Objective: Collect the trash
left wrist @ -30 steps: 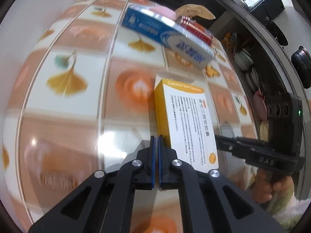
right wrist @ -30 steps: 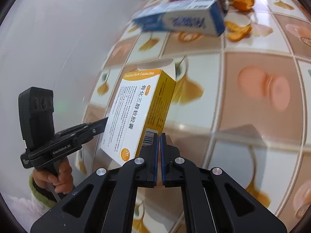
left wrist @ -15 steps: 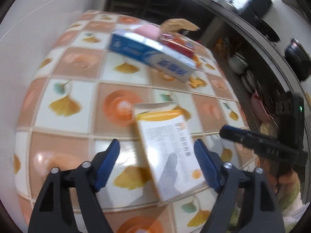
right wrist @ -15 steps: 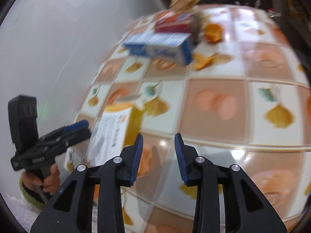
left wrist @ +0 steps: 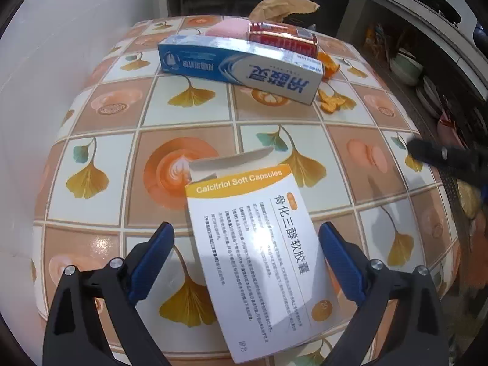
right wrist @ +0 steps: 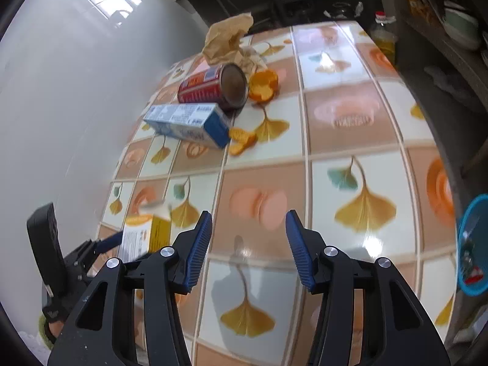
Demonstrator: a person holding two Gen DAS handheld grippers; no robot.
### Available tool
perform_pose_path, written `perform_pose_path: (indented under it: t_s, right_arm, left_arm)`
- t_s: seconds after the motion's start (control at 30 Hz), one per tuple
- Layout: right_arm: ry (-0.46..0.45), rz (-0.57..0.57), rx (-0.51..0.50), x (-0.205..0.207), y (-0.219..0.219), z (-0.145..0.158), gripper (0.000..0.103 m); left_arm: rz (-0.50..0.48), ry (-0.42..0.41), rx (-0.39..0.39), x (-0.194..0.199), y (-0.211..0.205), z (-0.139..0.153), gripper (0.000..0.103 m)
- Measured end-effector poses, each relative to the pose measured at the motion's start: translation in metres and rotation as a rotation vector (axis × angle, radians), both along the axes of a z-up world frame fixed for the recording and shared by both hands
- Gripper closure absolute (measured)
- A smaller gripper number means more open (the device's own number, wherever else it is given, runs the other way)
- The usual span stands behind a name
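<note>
A white and yellow capsule box (left wrist: 259, 259) lies flat on the tiled table (left wrist: 183, 106), its end flap open. My left gripper (left wrist: 245, 228) straddles it, its jaws opening and both pads clear of the box sides. My right gripper (right wrist: 248, 215) hangs over bare table right of the box (right wrist: 143, 238), its jaws opening with nothing between them. Farther back lie a blue toothpaste box (left wrist: 241, 67), a red can (left wrist: 282, 38) on its side, orange peel (left wrist: 334, 103) and a crumpled brown paper bag (left wrist: 283, 6).
A white wall runs along the table's left side. A blue basket (right wrist: 472, 244) holding some scraps sits off the table's right edge. Dark shelves with bowls (left wrist: 405, 67) stand to the right. A pink object (left wrist: 225, 29) lies behind the toothpaste box.
Both grippers went from shut to open. The capsule box stood on its long edge and now lies flat between the left jaws. The right gripper has drawn away to the right.
</note>
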State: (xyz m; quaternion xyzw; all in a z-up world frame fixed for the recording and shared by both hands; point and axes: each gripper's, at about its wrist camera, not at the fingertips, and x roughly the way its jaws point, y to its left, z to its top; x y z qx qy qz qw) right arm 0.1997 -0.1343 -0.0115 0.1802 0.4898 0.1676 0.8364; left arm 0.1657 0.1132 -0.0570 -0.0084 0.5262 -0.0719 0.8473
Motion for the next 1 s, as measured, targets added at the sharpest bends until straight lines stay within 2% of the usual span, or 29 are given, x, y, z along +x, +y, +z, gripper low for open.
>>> perform_pose_path:
  t_s: [0.27, 0.3, 0.47, 0.57, 0.6, 0.7, 0.83, 1.0]
  right_arm:
    - [-0.027, -0.001, -0.006, 0.088, -0.010, 0.000, 0.055]
    - [-0.022, -0.003, 0.006, 0.098, -0.011, -0.002, 0.059]
    - [0.057, -0.028, 0.066, 0.159, -0.014, -0.025, 0.067]
    - [0.104, -0.025, 0.068, 0.178, -0.007, -0.039, 0.078]
    - [0.104, -0.024, 0.067, 0.183, -0.006, -0.042, 0.086]
    - [0.104, -0.035, 0.068, 0.188, -0.006, -0.046, 0.098]
    - [0.093, -0.044, 0.089, 0.177, -0.013, -0.040, 0.100]
    - [0.068, 0.009, 0.120, 0.133, -0.019, -0.013, 0.100]
  left_arm:
    - [-0.002, 0.026, -0.044, -0.002, 0.004, -0.001, 0.017]
    - [-0.001, 0.030, -0.048, -0.003, 0.005, -0.001, 0.018]
    - [0.011, 0.046, -0.059, -0.005, 0.008, 0.001, 0.024]
    - [0.011, 0.053, -0.059, -0.007, 0.009, 0.002, 0.027]
    - [0.010, 0.054, -0.059, -0.008, 0.010, 0.002, 0.029]
    - [0.009, 0.057, -0.054, -0.010, 0.010, 0.004, 0.031]
    - [0.009, 0.059, -0.047, -0.012, 0.011, 0.003, 0.032]
    - [0.007, 0.056, -0.056, -0.013, 0.013, 0.002, 0.032]
